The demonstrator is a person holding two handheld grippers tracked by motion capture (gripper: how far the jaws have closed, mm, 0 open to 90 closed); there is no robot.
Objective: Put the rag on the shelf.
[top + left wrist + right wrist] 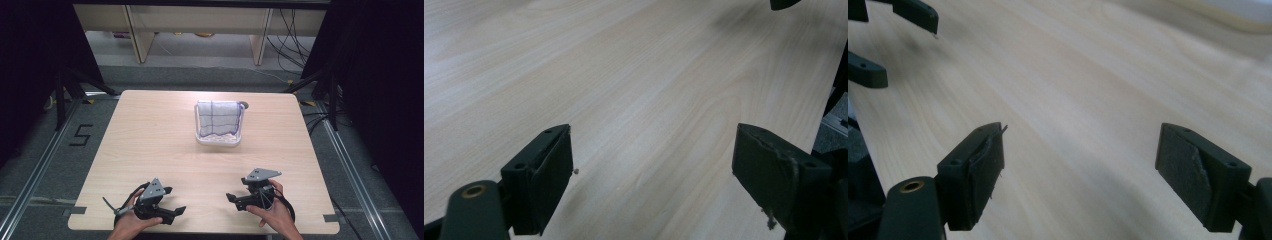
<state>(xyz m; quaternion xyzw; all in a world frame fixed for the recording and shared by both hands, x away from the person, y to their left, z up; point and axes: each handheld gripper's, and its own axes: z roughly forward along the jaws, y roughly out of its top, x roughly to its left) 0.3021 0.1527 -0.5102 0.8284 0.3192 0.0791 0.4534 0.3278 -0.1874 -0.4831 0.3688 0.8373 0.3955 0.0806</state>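
Observation:
A white cloth with a purple grid point(218, 118) hangs over a small white rack point(218, 140) toward the far middle of the wooden table point(150, 140). My left gripper point(176, 202) rests near the front edge at the left, held by a hand, its jaws wide apart and pointing right. In the left gripper view the left gripper point(651, 170) has only bare wood between its pads. My right gripper point(232, 200) sits at the front right, jaws pointing left. It is open point(1078, 165) over bare table, and the other gripper's fingers point(918, 12) show at top left.
Black curtains and metal stands flank the table on both sides. Cables lie on the floor behind at the right. Desk legs stand beyond the far edge. A "5" is taped on the floor at left point(80, 135).

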